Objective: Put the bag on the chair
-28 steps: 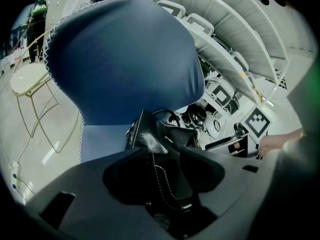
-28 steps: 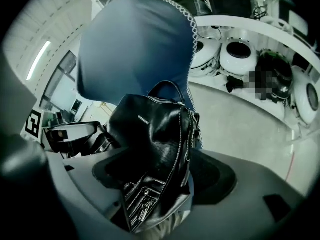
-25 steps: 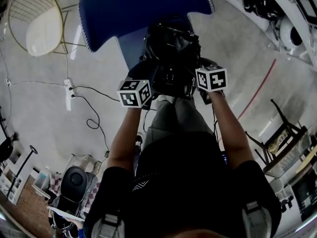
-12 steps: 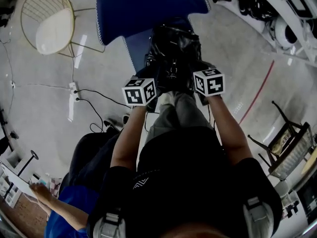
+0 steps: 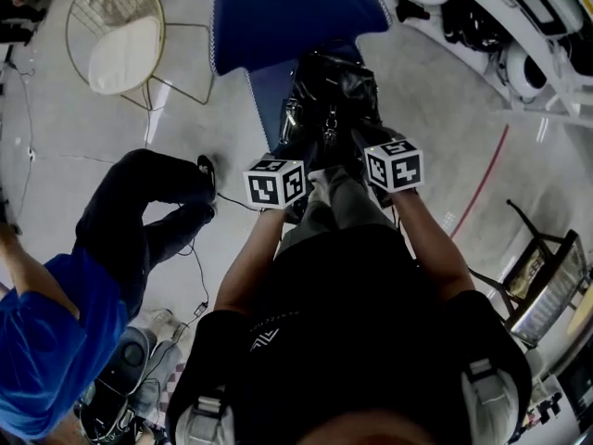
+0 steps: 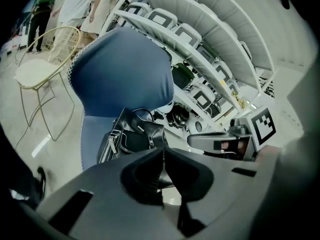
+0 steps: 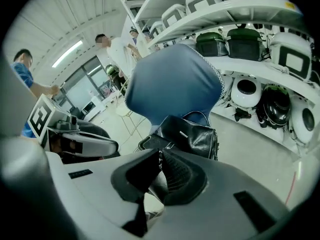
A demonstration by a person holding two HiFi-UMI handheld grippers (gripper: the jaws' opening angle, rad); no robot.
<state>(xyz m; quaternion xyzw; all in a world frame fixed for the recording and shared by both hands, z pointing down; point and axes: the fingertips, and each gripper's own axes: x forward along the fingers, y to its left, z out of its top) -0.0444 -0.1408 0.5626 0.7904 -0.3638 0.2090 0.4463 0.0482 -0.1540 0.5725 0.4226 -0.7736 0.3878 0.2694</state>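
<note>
A glossy black handbag (image 5: 329,100) stands upright on the seat of a blue chair (image 5: 287,12), against its backrest. It also shows in the left gripper view as the handbag (image 6: 132,134) below the blue chair back (image 6: 120,74), and in the right gripper view as the handbag (image 7: 192,134) under the blue chair back (image 7: 175,84). My left gripper (image 5: 278,180) and right gripper (image 5: 393,165) hang just short of the bag's near side, apart from it. Both are shut, left gripper (image 6: 162,156) and right gripper (image 7: 160,159), with nothing seen held between the jaws.
A gold wire chair (image 5: 116,40) with a white cushion stands at the far left. A person in a blue shirt (image 5: 56,323) and dark trousers is at the left, close by. Shelves of white appliances (image 5: 519,26) run along the right, a dark chair (image 5: 537,267) nearer.
Both grippers went from open beside the bag to shut and drew slightly back from it. The bag stayed on the chair. A person in blue walked in at the left.
</note>
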